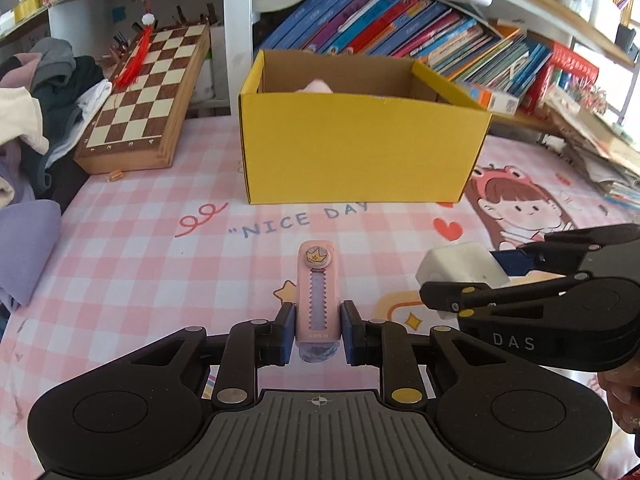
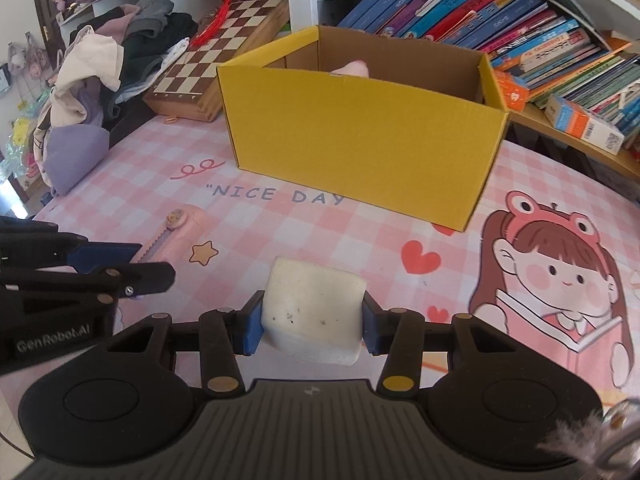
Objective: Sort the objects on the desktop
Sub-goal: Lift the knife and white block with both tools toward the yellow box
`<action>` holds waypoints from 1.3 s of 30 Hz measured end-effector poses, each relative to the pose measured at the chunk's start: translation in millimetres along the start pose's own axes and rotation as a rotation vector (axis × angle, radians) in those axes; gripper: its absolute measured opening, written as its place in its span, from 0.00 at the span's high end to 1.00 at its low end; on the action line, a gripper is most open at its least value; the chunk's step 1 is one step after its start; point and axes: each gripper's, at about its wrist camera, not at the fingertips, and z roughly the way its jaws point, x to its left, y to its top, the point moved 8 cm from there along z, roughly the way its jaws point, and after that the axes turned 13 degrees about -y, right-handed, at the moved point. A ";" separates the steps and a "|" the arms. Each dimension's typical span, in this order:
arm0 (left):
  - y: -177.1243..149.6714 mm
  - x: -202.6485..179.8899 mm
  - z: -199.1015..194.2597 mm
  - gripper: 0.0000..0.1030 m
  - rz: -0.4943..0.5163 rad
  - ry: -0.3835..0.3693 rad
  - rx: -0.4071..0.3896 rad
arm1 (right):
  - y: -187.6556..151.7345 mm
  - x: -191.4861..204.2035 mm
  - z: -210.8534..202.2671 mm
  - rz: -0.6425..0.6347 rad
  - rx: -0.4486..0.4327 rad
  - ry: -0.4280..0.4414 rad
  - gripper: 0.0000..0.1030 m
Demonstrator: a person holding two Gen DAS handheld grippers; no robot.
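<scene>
My left gripper point(image 1: 318, 332) is shut on a pink slide eraser holder point(image 1: 319, 288) with a crown button, just above the pink checked desk mat point(image 1: 140, 264). My right gripper point(image 2: 312, 328) is shut on a white eraser block point(image 2: 314, 312); the block also shows in the left wrist view point(image 1: 460, 266), to the right of the pink holder. The left gripper also shows at the left edge of the right wrist view point(image 2: 120, 264), with the pink holder point(image 2: 176, 236) in it. An open yellow cardboard box point(image 1: 360, 152) stands ahead, with something pink point(image 1: 318, 87) inside.
A folded chessboard point(image 1: 148, 92) with a red tassel leans at the back left beside a pile of clothes point(image 1: 40, 112). Rows of books point(image 1: 420, 32) fill the shelf behind and right of the box. The yellow box point(image 2: 360, 140) sits on the mat's far half.
</scene>
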 end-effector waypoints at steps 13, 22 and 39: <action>-16.8 -5.0 -33.7 0.78 0.034 -0.023 -0.012 | -30.2 -8.1 -33.9 0.051 0.049 -0.069 0.56; -28.0 -19.6 -45.8 0.78 0.109 -0.059 0.010 | -49.7 -2.5 -53.8 0.069 0.083 -0.116 0.56; -15.7 -44.5 -59.4 0.78 0.208 -0.126 -0.032 | -62.5 -19.3 -79.4 0.152 0.071 -0.179 0.56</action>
